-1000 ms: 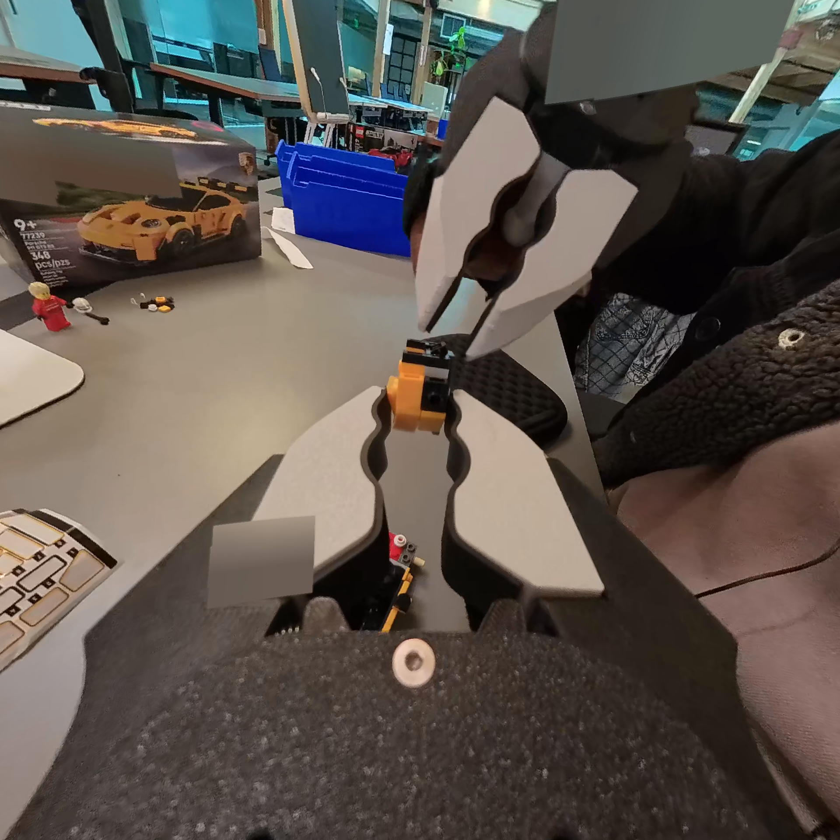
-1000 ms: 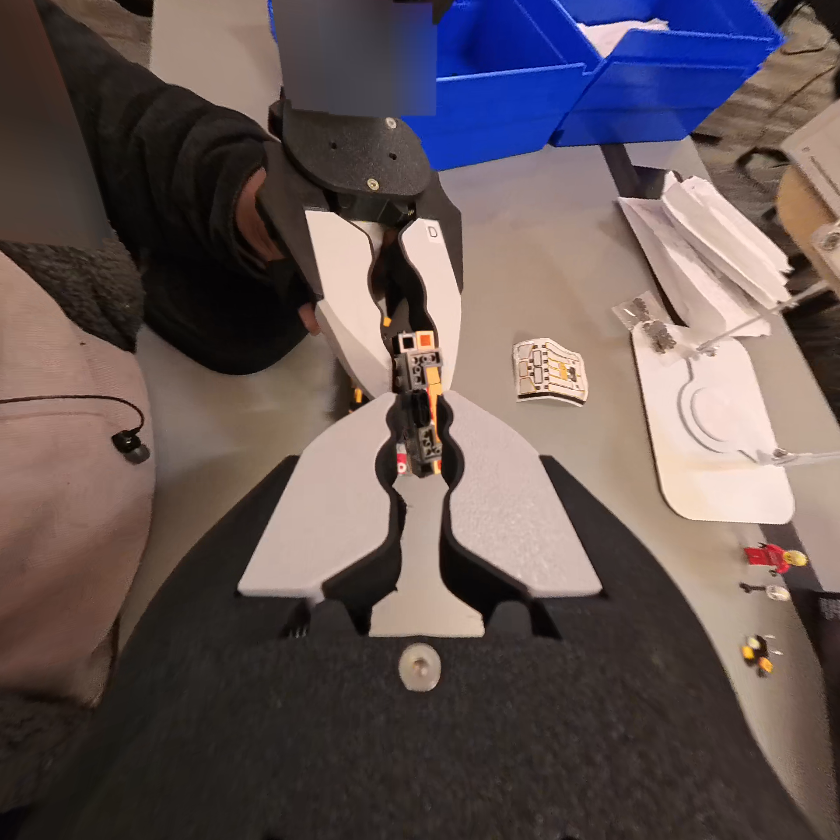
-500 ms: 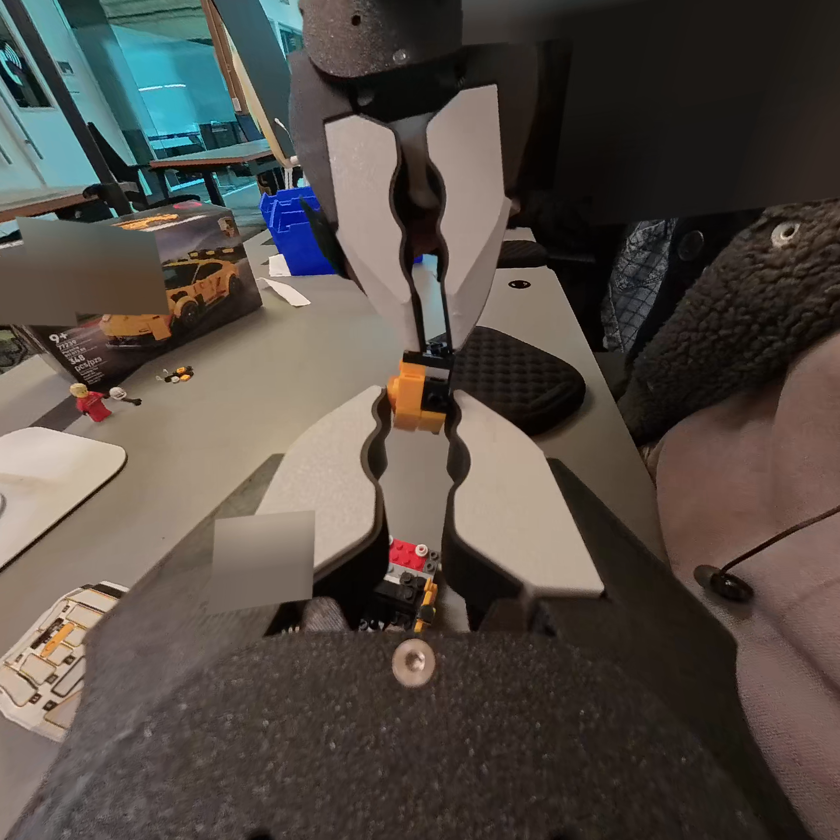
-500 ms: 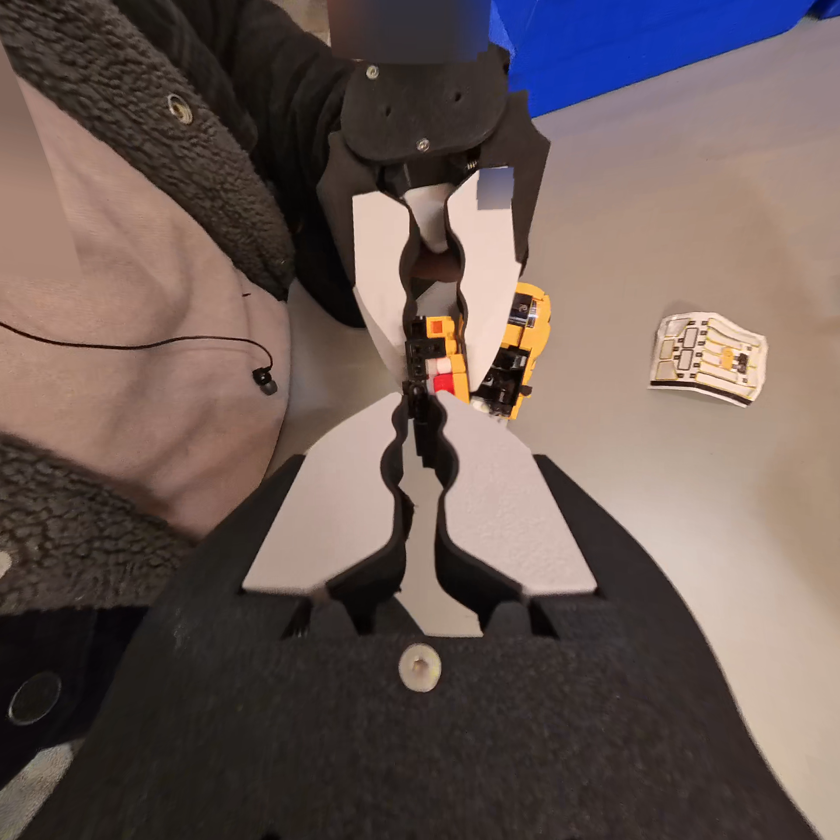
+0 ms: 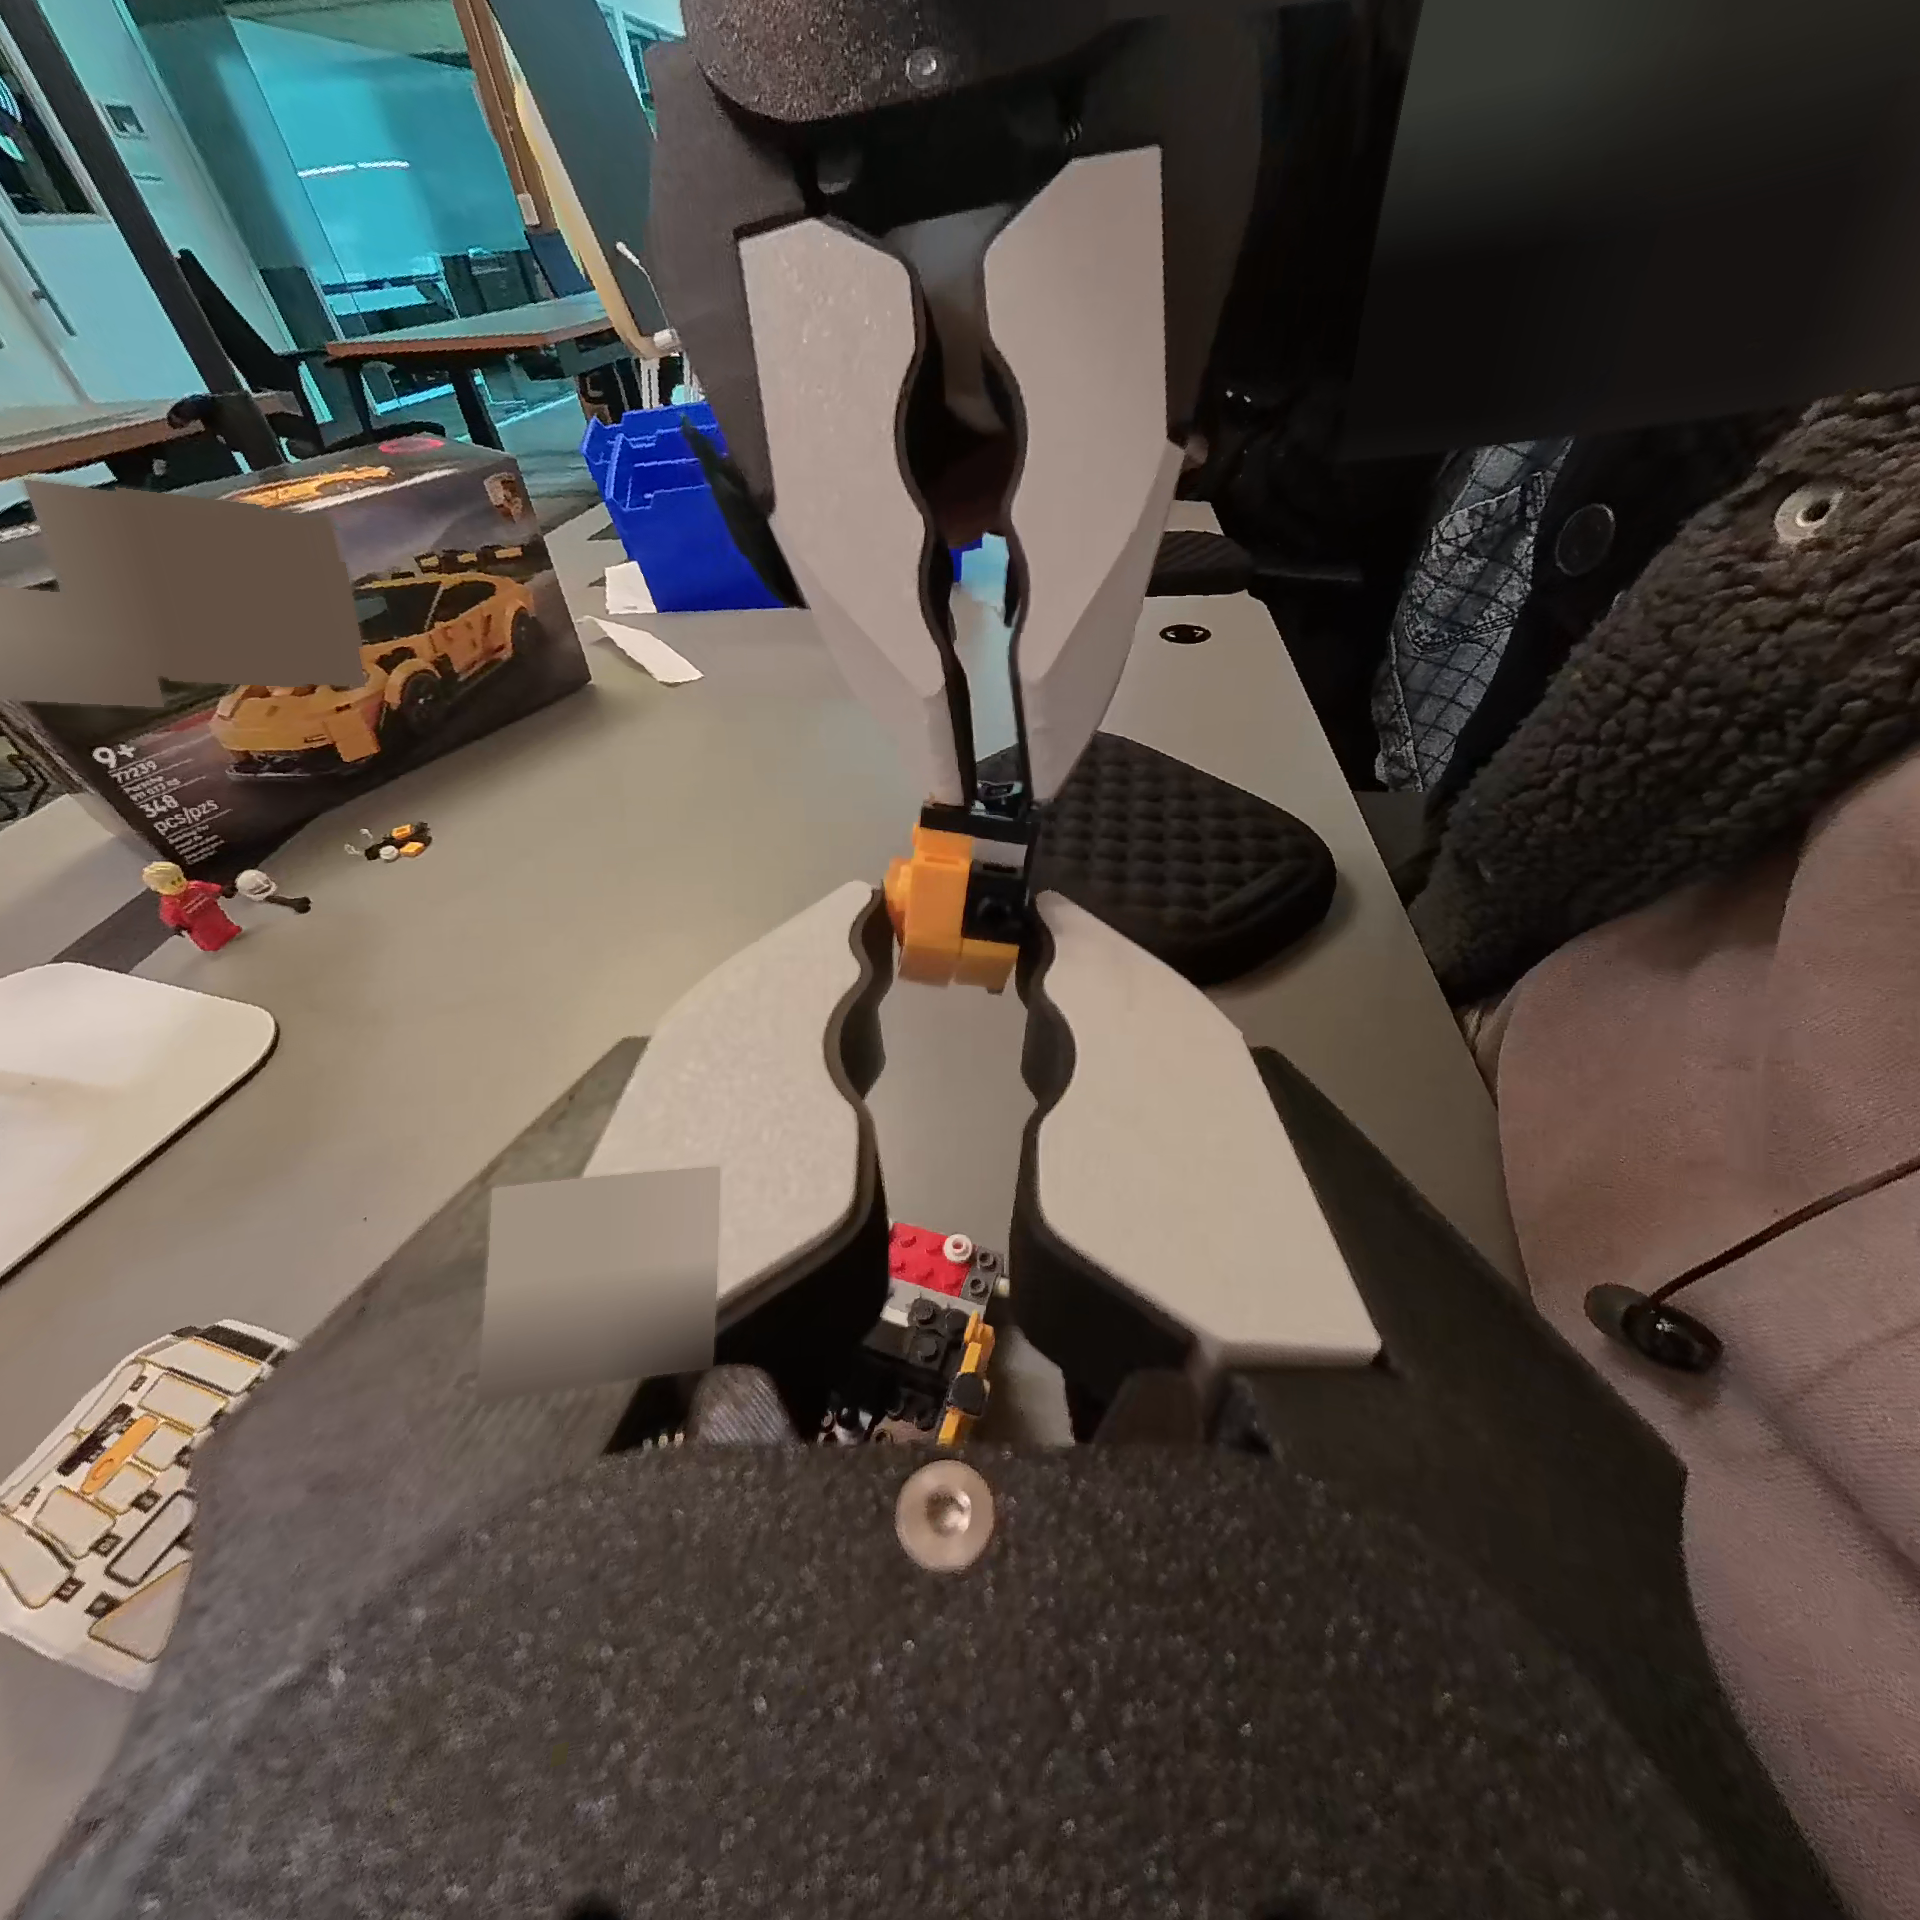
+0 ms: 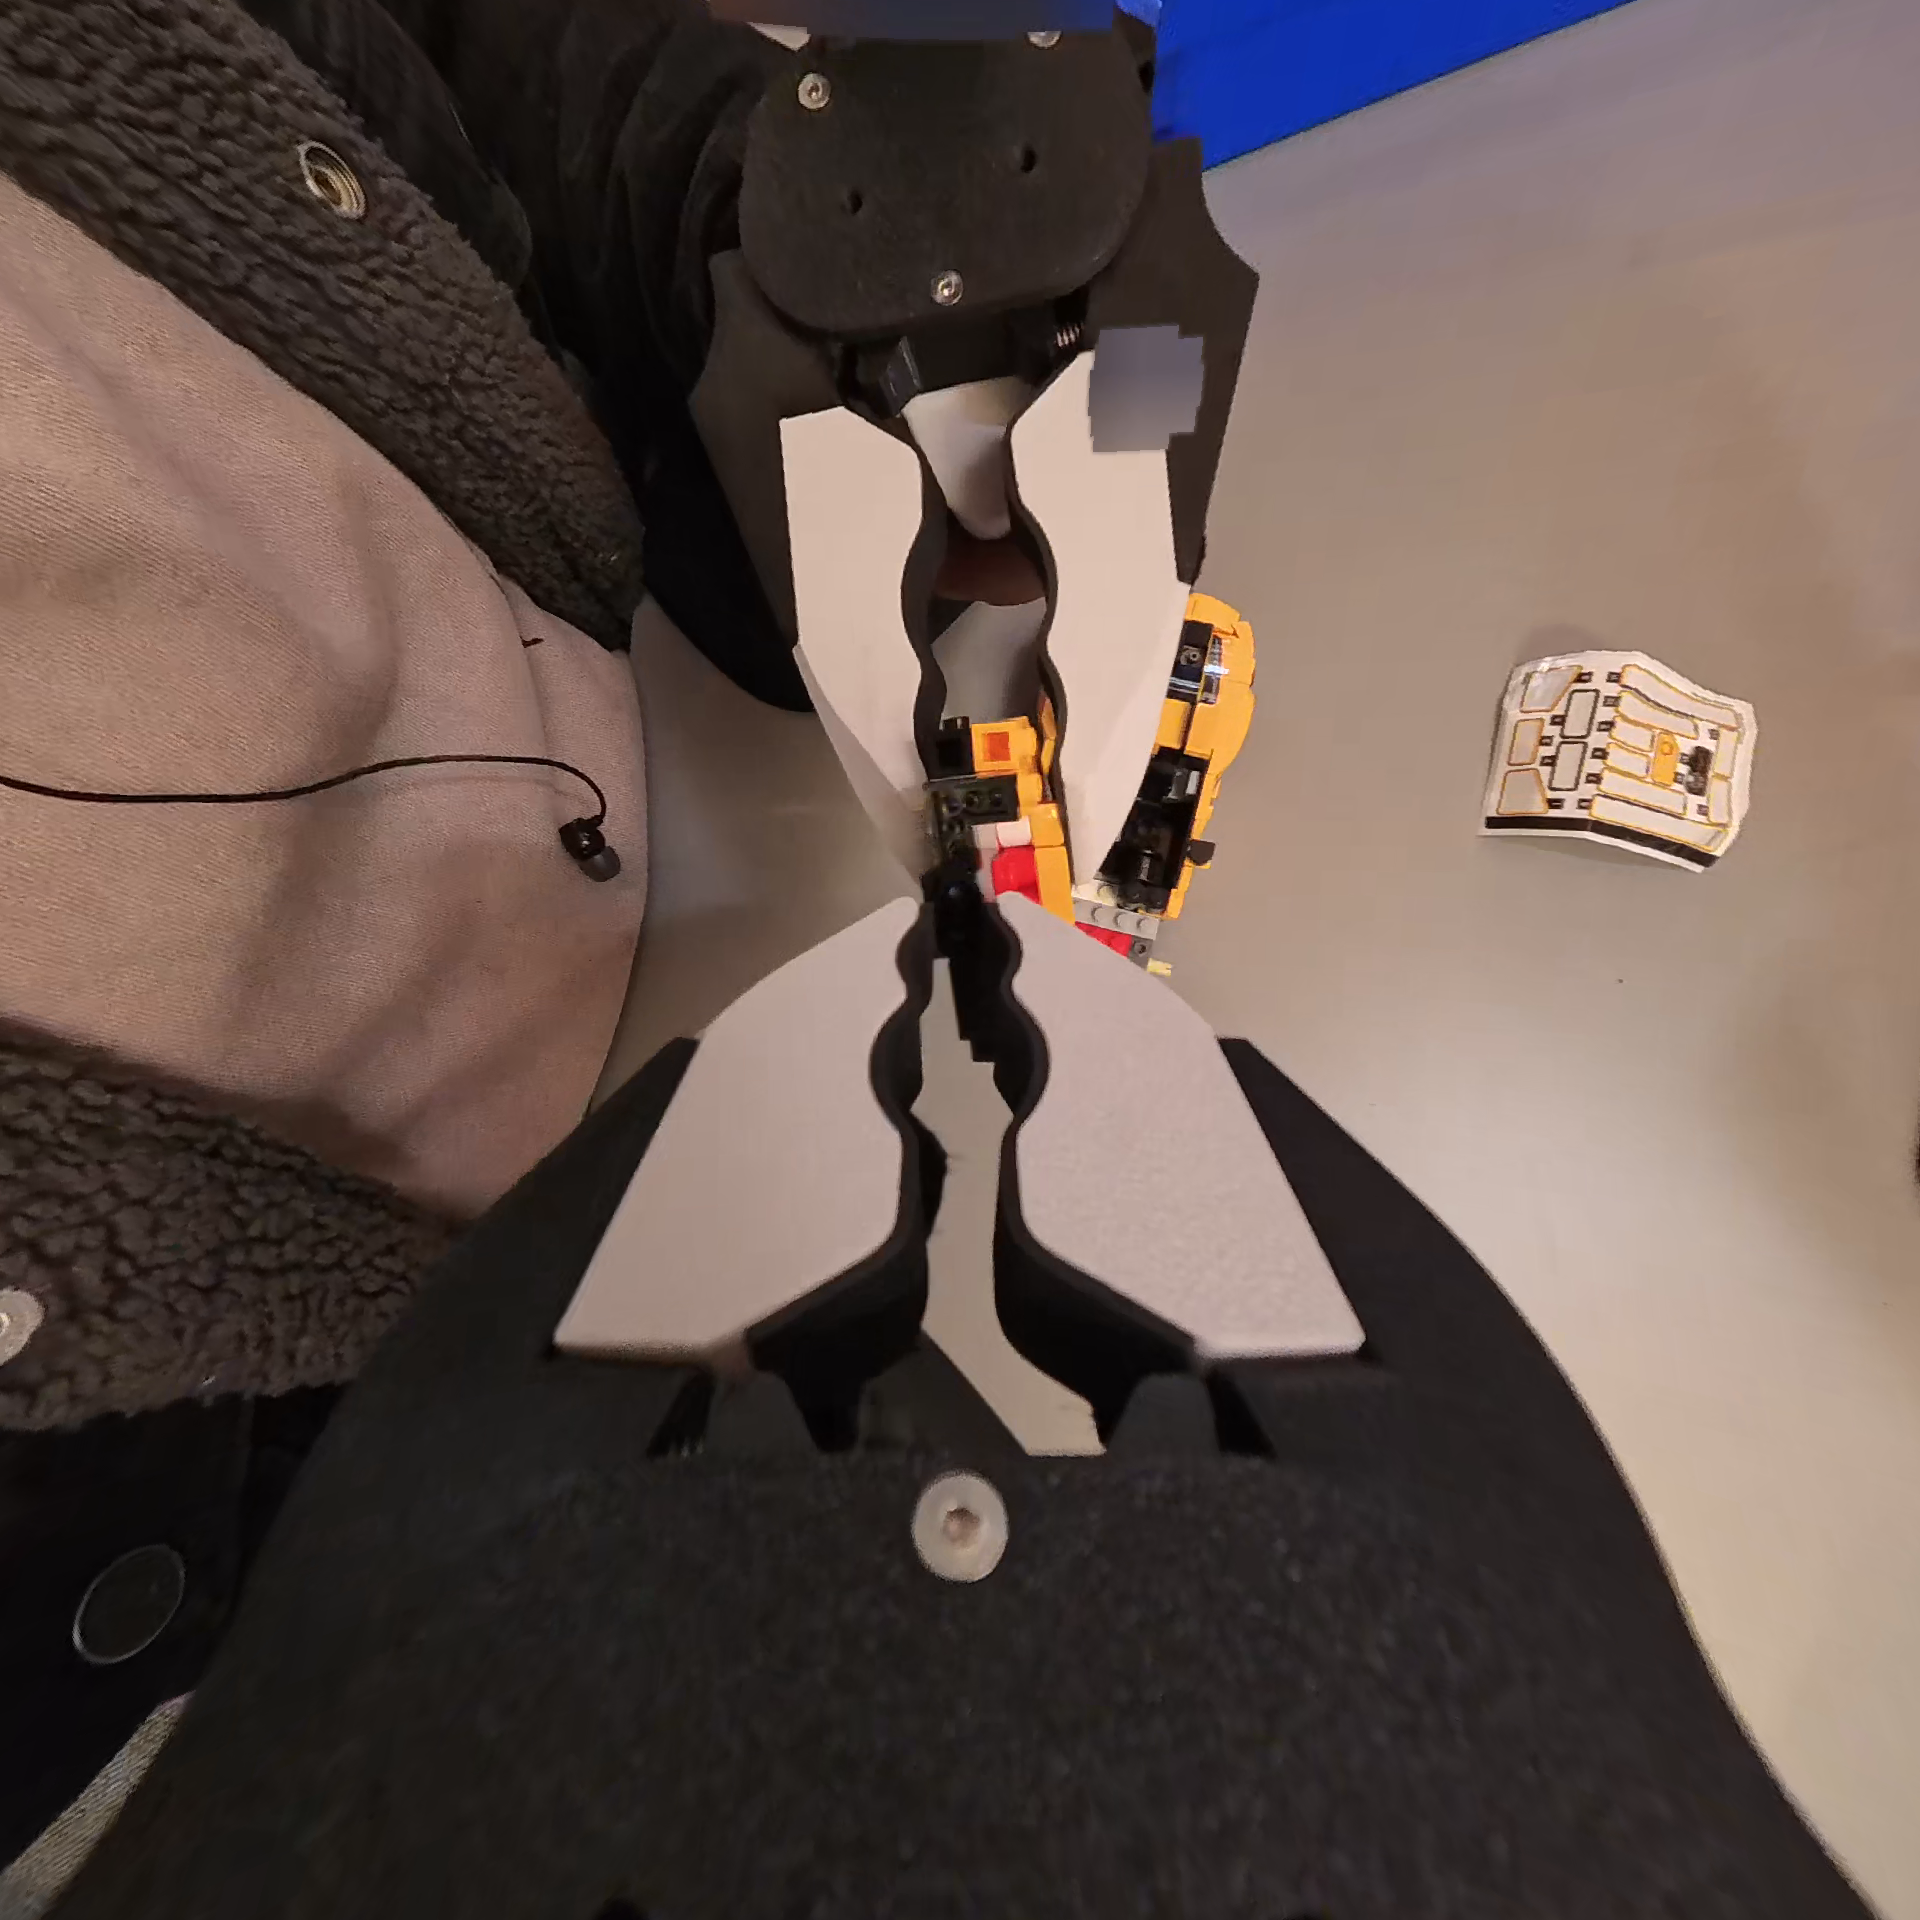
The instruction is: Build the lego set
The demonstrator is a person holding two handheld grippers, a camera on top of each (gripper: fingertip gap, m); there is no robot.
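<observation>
My left gripper (image 5: 951, 925) is shut on a small orange and black lego subassembly (image 5: 935, 914), held above the table. My right gripper (image 6: 961, 904) is shut on a thin black lego piece (image 6: 961, 961). It comes from above in the left wrist view (image 5: 987, 800) and holds the black piece (image 5: 992, 826) against the top of the subassembly. The left gripper shows in the right wrist view (image 6: 987, 821) with the subassembly (image 6: 997, 764). The partly built orange car (image 6: 1184, 790) lies on the table under the grippers, and also shows in the left wrist view (image 5: 940, 1304).
The lego box (image 5: 416, 644), a red minifigure (image 5: 192, 909), small loose parts (image 5: 395, 840) and a white board (image 5: 94, 1060) lie at left. A sticker sheet (image 6: 1621, 758) lies right of the car. Blue bins (image 5: 665, 509) stand behind. A black padded pouch (image 5: 1174, 883) and a person's coat (image 5: 1662, 1039) are at right. Left and right tips are no more than a few centimetres apart.
The right gripper has turned from tilted to straight over the left gripper, its black piece now against the subassembly's top. Both grippers have moved closer to the person, over the car.
</observation>
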